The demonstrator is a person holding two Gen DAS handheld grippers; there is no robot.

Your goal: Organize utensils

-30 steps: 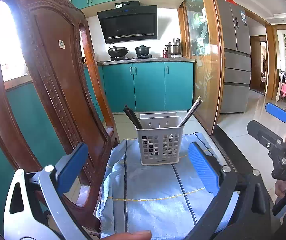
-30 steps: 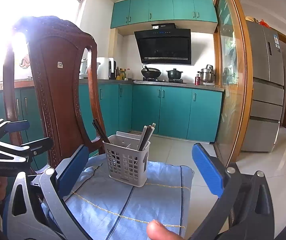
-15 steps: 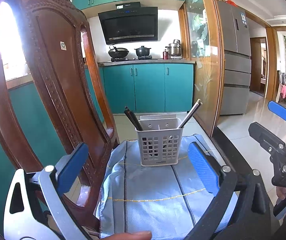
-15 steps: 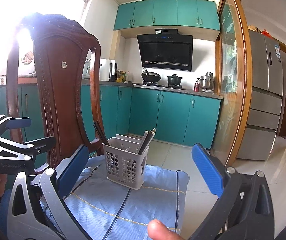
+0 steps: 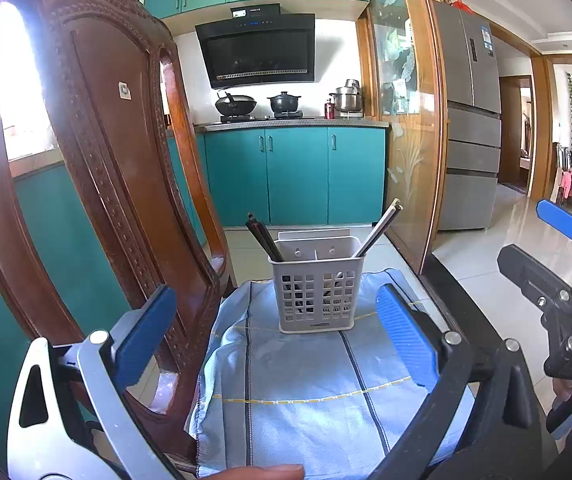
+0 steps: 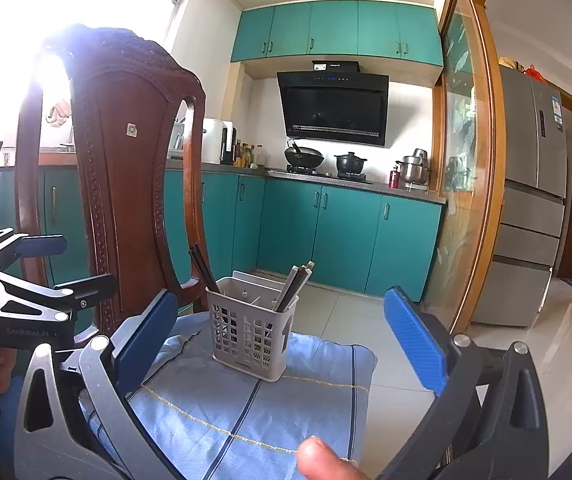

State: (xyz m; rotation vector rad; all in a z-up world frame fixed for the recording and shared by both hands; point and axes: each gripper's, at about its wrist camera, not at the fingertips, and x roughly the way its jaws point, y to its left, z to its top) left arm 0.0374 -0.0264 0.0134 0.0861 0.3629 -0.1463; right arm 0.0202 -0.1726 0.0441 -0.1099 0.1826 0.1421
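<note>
Caddy: grey plastic utensil basket [image 5: 316, 296], square-grid walls, divided top, upright on the cloth.
Contents: dark chopsticks [image 5: 263, 237] lean out the left compartment, pale chopsticks [image 5: 378, 228] out the right.
Cloth: light blue weave [image 5: 306, 376], dark stripes, yellow stitch lines, under the basket.
Chair: carved red-brown wood [image 5: 117, 168], left of basket.
Left gripper [image 5: 275, 338]: fingers spread wide, empty, short of the basket.
Right gripper [image 6: 281, 342]: same, blue ribbed pads.
Writing: "GenRobot.AI" on the left gripper body, right wrist view.

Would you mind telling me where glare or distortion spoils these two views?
Right wrist view: the window blows out white, washing over the top of the chair back. Left wrist view: milder glare through the chair's opening; the door frame bows with the fisheye. The utensil basket stays sharp in both.
</note>
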